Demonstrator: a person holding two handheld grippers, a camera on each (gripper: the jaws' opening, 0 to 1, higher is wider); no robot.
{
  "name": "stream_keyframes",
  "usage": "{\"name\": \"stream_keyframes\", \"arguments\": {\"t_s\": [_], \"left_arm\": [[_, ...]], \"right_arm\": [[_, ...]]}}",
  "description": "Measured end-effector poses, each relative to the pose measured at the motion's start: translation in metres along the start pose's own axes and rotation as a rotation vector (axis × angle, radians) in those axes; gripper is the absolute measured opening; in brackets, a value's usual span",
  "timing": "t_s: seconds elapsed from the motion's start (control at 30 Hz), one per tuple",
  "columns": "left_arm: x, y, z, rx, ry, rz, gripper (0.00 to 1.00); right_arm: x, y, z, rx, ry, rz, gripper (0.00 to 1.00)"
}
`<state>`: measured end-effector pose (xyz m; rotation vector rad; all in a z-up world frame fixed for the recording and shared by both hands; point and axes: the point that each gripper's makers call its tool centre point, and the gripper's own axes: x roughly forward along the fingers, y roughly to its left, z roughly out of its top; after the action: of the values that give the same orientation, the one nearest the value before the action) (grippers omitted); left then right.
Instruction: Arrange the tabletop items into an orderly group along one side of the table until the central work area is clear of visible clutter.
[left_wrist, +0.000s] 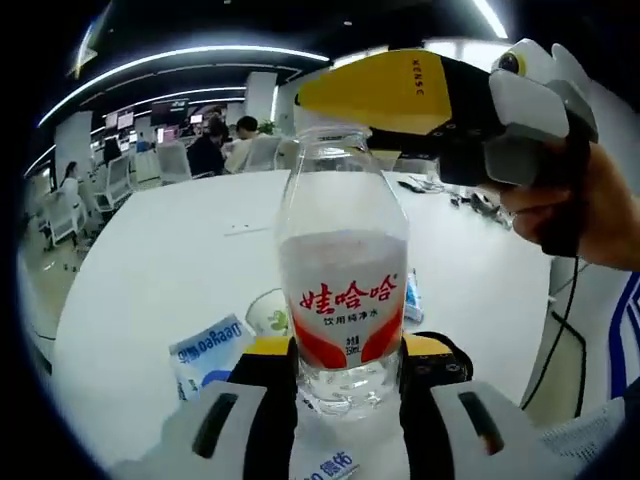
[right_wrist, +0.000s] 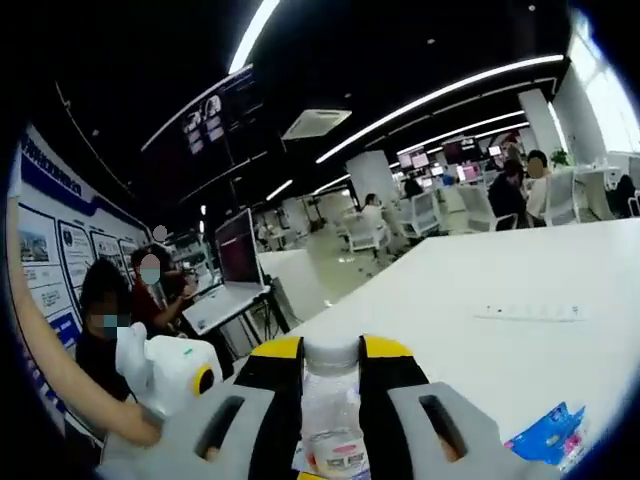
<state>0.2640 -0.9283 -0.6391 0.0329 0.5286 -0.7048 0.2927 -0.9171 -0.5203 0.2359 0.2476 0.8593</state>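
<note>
Left gripper view: my left gripper clamps its fingers on the lower body of the water bottle above the tabletop; thin, slippery plastic, best held low.

Right gripper view: my right gripper pinches the bottle's neck.

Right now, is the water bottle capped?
No. The water bottle has no cap; its open rim shows, held between the left claw's jaws.

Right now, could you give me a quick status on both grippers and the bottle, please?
Left gripper shut on water bottle. Right gripper shut on same bottle's neck. Blue packets loose on white table.
</note>
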Motion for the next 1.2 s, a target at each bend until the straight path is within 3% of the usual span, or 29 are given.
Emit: {"name": "stream_keyframes", "arguments": {"t_s": [0.23,0.47,0.77,1.0,1.2], "left_arm": [[0.012,0.039,0.034,0.043,-0.041,0.05,0.35],[0.027,0.083,0.055,0.067,-0.037,0.092,0.35],[0.05,0.124,0.061,0.083,-0.02,0.12,0.35],[0.072,0.152,0.051,0.124,0.048,0.129,0.36],[0.088,0.171,0.044,0.132,0.065,0.142,0.36]], "right_arm": [[0.035,-0.007,0.028,-0.126,-0.005,0.063,0.16],[0.072,-0.017,0.043,-0.163,-0.005,0.097,0.16],[0.111,-0.032,0.042,-0.235,-0.005,0.135,0.16],[0.135,-0.051,0.028,-0.235,0.011,0.136,0.16],[0.155,-0.066,0.018,-0.256,0.043,0.15,0.17]]}}
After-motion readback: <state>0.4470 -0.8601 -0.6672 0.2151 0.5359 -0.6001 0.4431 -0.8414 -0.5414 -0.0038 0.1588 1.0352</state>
